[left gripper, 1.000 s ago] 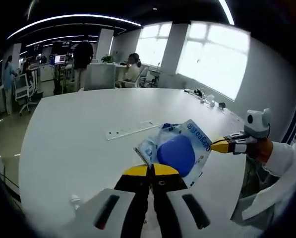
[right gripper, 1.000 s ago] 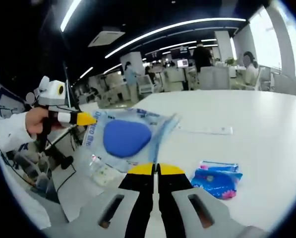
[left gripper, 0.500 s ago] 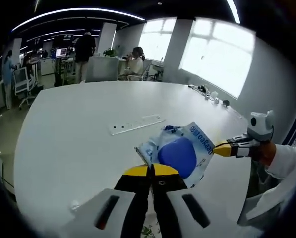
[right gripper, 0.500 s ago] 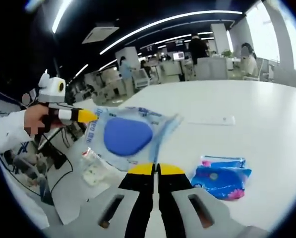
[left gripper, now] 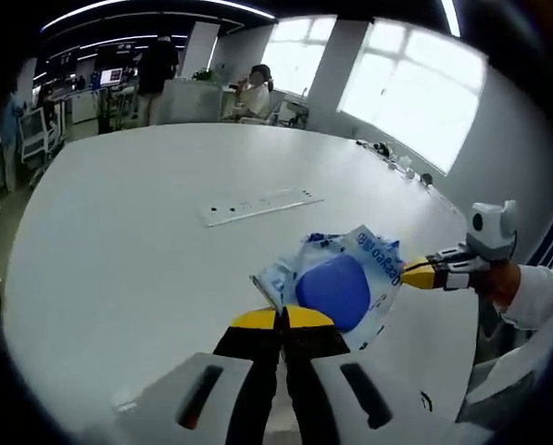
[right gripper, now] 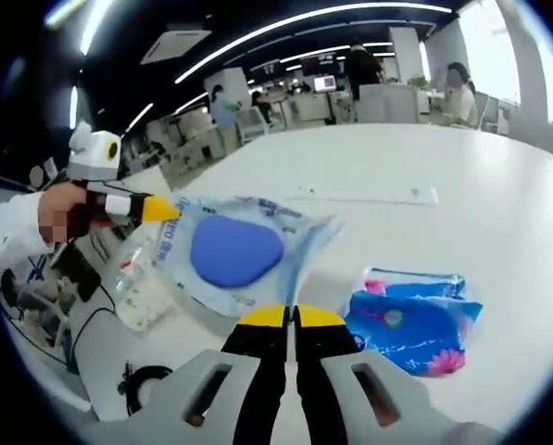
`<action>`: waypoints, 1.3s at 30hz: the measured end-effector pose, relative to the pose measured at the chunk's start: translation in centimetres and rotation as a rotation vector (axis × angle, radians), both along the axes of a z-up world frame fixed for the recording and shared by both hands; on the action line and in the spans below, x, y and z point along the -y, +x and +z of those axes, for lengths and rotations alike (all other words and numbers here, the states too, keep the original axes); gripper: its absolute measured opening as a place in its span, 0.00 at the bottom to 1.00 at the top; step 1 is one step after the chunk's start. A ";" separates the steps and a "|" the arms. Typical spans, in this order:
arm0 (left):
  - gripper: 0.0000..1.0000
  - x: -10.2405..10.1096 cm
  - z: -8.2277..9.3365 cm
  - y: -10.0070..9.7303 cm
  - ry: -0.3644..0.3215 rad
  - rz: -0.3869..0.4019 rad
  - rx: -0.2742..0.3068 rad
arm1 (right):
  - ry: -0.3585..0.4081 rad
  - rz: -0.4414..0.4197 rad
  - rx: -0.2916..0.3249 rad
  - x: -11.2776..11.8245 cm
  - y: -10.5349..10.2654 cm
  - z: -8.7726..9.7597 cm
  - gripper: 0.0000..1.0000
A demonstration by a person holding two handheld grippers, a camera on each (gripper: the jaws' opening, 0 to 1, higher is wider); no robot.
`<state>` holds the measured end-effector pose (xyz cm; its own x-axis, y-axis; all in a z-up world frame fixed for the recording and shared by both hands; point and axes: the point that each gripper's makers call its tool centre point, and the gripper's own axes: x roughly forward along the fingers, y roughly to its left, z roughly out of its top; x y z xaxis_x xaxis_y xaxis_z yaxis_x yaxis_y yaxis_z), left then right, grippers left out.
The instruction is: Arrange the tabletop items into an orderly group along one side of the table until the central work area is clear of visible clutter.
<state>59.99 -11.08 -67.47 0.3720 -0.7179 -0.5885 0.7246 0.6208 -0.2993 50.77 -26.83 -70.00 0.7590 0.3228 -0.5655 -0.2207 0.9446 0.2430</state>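
Pouch (left gripper: 336, 287) between two claws, mid-table

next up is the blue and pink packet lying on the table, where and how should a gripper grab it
Take the blue and pink packet by its near edge, coming in low along the white table from the right gripper's side. It lies flat, so only a thin edge gives the jaws purchase. Both grippers are now shut on the clear pouch and must release it first.

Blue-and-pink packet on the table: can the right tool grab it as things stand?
Probably not yet: the right tool is shut on the clear pouch, shared with the left tool. The blue-and-pink packet lies unobstructed nearby.
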 end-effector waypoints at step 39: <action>0.00 -0.3 -6.6 0.4 0.048 0.005 -0.122 | -0.024 -0.004 -0.085 0.1 0.3 -4.3 0.00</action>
<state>60.42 -10.77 -74.09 0.2990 -0.6863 -0.6630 0.6819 0.6397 -0.3547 51.03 -26.95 -74.25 0.7092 0.3053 -0.6355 -0.1964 0.9512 0.2378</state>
